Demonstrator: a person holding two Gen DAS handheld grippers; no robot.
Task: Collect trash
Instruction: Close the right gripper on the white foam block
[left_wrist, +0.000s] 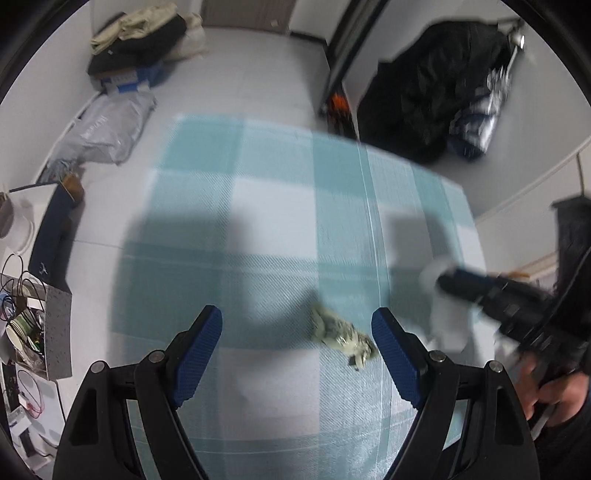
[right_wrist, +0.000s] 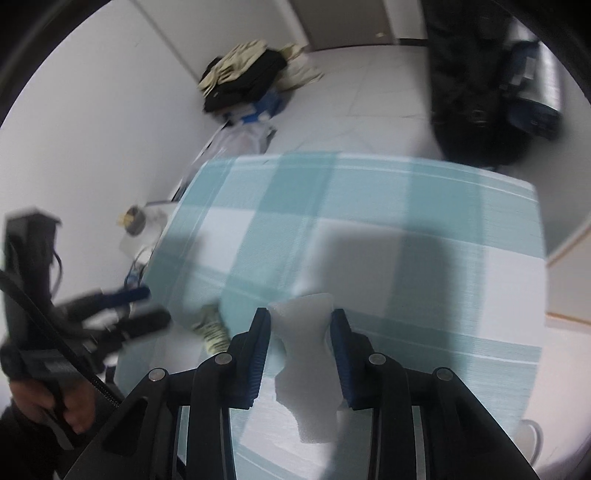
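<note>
A crumpled pale green wrapper lies on the teal and white checked tablecloth, just inside my left gripper's right finger. My left gripper is open and empty above the cloth. My right gripper is shut on a white foam piece and holds it over the table. In the left wrist view the right gripper shows at the right with the white foam piece. In the right wrist view the left gripper and the wrapper show at the left.
A pile of clothes on a box and a clear plastic bag sit on the floor at the far left. A dark coat hangs at the far right. A cluttered shelf with cables and cups stands left of the table.
</note>
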